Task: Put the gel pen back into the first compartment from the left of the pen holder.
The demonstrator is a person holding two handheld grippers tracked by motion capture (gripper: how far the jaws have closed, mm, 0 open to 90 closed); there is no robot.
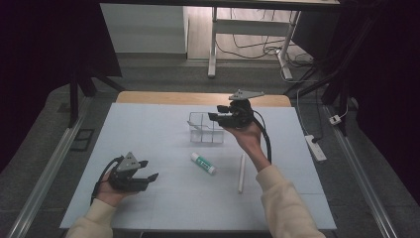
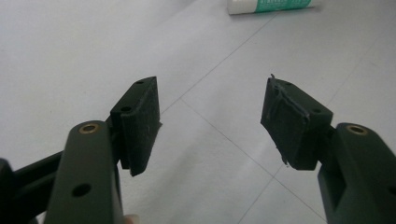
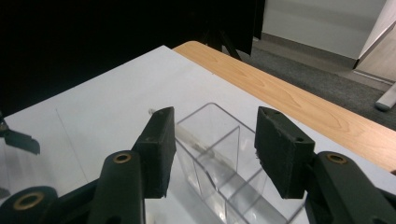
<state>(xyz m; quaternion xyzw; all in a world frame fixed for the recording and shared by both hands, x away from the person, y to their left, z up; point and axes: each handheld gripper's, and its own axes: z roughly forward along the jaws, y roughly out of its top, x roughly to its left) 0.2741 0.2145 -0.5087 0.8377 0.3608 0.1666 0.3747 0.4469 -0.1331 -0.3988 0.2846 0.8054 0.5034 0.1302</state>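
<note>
High view: our right gripper hangs over the clear organizer box, jaws apart with nothing between them. A white stick rests slanted inside the box, below and just past the jaw tips. We judge the step to be the release into the box, so we should lift straight away without clipping the thin walls, then go for the next item. A second white stick and a glue stick lie on the bench, well apart from these jaws and nearer the person. Our left gripper rests low on the bench, jaws wide, empty.

Left gripper view: both pads stand well apart, bare bench between them. The glue stick lies far ahead, right of the jaw line, so we need a reach forward and a slight turn.

Right gripper view: jaws partly open, holding nothing. The box sits directly beneath and between them; the white stick leans in its near compartment, just by the left pad and clear of it.
</note>
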